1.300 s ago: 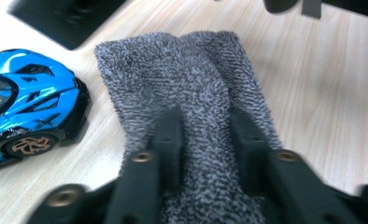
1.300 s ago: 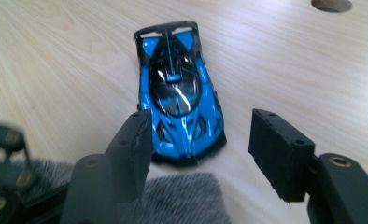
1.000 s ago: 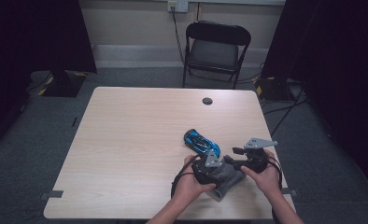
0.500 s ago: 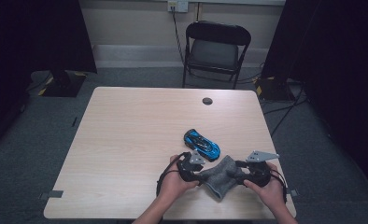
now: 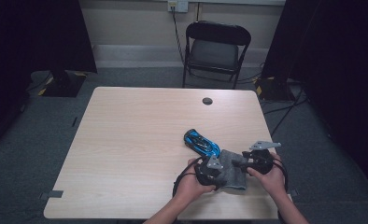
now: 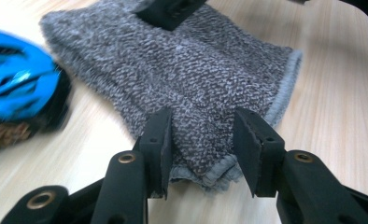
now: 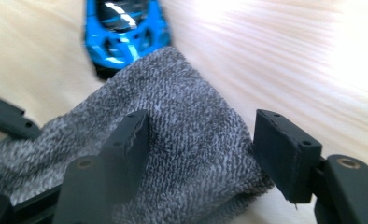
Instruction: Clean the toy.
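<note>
A grey knitted cloth (image 5: 231,163) lies on the table (image 5: 135,140) near its front right, just in front of a blue toy car (image 5: 201,143). My left gripper (image 6: 201,135) has just been closing and now pinches the hemmed corner of the cloth (image 6: 187,70), with the car (image 6: 18,88) off to its left. My right gripper (image 7: 203,126) straddles the other end of the cloth (image 7: 182,140). Its jaws have just been opening, and the right pad stands clear of the fabric. The car (image 7: 123,28) is beyond it. In the high view the left gripper (image 5: 218,170) and right gripper (image 5: 243,161) face each other across the cloth.
A small black round disc (image 5: 207,101) sits near the table's far edge. A black folding chair (image 5: 217,49) stands behind the table. The table's front and right edges are close to both hands.
Both hands have come lower, and the cloth, which was bunched up between them, now lies spread flatter on the table. The blue car has not moved.
</note>
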Motion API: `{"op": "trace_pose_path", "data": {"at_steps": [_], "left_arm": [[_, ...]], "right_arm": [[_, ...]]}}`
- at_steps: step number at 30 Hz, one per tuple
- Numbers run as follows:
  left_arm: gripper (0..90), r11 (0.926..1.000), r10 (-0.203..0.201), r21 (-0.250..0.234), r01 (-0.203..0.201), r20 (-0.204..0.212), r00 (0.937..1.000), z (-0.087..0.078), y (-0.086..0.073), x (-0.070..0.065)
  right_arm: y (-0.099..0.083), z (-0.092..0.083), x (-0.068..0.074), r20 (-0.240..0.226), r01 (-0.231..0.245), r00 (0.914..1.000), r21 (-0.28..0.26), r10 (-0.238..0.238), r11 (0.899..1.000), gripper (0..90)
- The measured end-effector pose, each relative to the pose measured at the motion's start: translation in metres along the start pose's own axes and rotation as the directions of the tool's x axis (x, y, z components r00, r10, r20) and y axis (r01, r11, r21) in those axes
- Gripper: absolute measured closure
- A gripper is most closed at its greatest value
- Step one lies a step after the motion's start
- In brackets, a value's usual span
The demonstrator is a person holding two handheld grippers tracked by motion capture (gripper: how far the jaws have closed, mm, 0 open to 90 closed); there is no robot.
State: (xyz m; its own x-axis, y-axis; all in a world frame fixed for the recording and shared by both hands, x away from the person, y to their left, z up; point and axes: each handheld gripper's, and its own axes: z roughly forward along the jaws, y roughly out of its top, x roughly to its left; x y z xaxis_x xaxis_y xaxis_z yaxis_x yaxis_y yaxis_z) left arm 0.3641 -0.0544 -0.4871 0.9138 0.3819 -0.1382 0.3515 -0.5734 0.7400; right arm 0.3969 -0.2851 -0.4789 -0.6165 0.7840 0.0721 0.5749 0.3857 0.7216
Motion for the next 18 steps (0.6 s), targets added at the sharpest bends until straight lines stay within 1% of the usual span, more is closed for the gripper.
{"op": "trace_pose_path", "data": {"at_steps": [2,4,6,7,9,10,11,13,16,18], "left_arm": [[55.4,0.9999,0.002,-0.01,-0.002,-0.004,1.0,0.003,0.004,0.0],[50.9,0.9998,-0.002,-0.022,0.002,-0.01,1.0,0.002,0.006,0.001],[49.3,0.9996,0.005,-0.028,-0.006,-0.027,0.9996,-0.001,0.006,0.001],[46.9,0.9996,0.006,-0.028,-0.007,-0.038,0.9992,-0.004,0.006,0.002],[42.4,0.9994,-0.001,-0.033,-0.001,-0.062,0.9981,-0.01,0.006,0.003],[40.4,0.9991,-0.002,-0.042,-0.001,-0.072,0.9974,-0.014,0.006,0.004],[40.1,0.999,0.002,-0.045,-0.006,-0.085,0.9964,-0.019,0.006,0.005],[37.9,0.9987,-0.003,-0.052,-0.002,-0.104,0.9945,-0.025,0.006,0.008],[35.7,0.9985,-0.005,-0.055,-0.003,-0.145,0.9894,-0.037,0.006,0.018],[33.8,0.9981,-0.017,-0.061,0.006,-0.179,0.9837,-0.044,0.006,0.03]], "right_arm": [[0.001,-0.002,-0.005,0.01,-0.013,0.9999,-0.004,0.013,1.0,36.5],[0.001,-0.006,-0.006,0.022,-0.035,0.9991,-0.02,0.035,0.999,36.6],[0.001,-0.012,-0.004,0.015,-0.057,0.9982,-0.046,0.058,0.997,36.3],[0.002,-0.015,-0.002,0.012,-0.062,0.9979,-0.049,0.063,0.997,35.7],[0.003,-0.02,0.005,0.001,-0.048,0.9988,-0.058,0.048,0.997,35.5],[0.004,-0.023,0.009,0.0,-0.049,0.9988,-0.061,0.049,0.997,35.4],[0.004,-0.025,0.014,-0.005,-0.048,0.9989,-0.065,0.048,0.997,34.9],[0.002,-0.028,0.024,-0.016,-0.052,0.9986,-0.066,0.051,0.996,34.4],[-0.007,-0.027,0.04,-0.016,-0.061,0.9981,-0.057,0.06,0.997,32.7],[-0.013,-0.024,0.046,-0.004,-0.072,0.9974,-0.034,0.072,0.997,31.6]]}}
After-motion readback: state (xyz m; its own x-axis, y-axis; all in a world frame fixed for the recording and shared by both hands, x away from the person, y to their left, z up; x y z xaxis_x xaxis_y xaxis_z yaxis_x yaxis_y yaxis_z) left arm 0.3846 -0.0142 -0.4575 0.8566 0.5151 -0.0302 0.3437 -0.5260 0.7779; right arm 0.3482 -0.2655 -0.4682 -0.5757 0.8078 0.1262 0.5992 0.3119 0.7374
